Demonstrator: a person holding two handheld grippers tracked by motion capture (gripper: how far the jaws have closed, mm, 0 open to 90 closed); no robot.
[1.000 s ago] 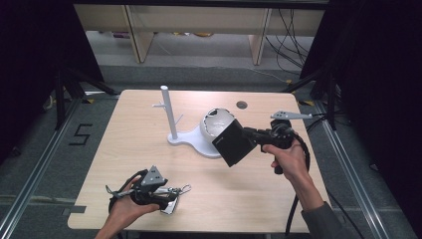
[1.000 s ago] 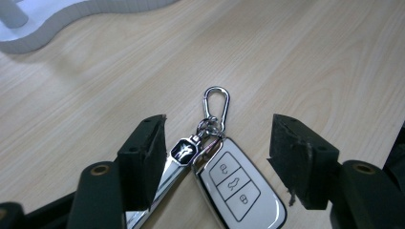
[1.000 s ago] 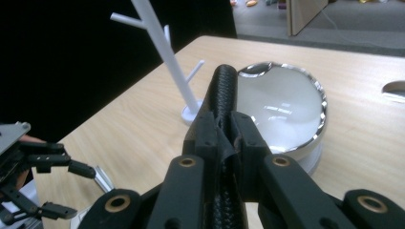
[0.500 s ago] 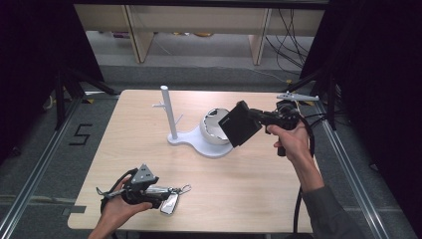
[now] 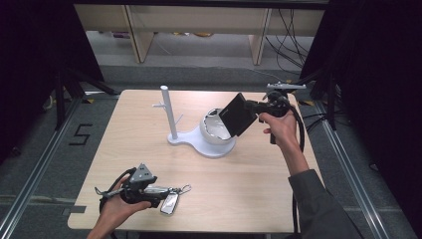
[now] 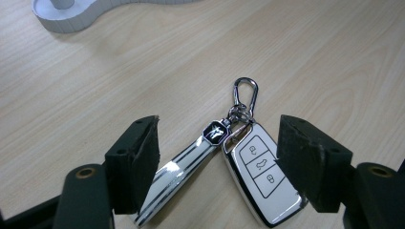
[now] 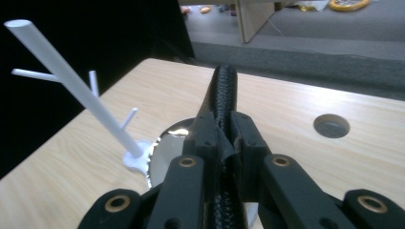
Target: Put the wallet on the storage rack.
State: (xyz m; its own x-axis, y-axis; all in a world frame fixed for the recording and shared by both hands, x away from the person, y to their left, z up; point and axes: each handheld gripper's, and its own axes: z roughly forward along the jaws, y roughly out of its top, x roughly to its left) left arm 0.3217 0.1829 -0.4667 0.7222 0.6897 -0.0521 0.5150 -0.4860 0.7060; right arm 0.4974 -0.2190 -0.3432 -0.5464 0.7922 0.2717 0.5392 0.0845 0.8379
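Pale wood desk (image 5: 249, 184). Left tool (image 6: 217, 157) rests low near the front edge, jaws wide apart, straddling a white car key fob (image 6: 262, 169) and its striped strap (image 6: 184, 164); the carabiner clip (image 6: 245, 93) points away. Right tool (image 5: 256, 110) is clamped on a black wallet (image 5: 238, 114), held tilted in the air above the bowl (image 5: 214, 128) of the white stand (image 5: 171, 117).

The pale wood-grain table (image 6: 95, 86) looks smooth and matt. On it, low in the frame, a glossy white plastic car key fob (image 6: 261, 174) has chrome edging and a polished metal clip (image 6: 245, 93). The matt white plastic stand (image 5: 171, 117) carries a mirror-bright bowl (image 5: 215, 127).
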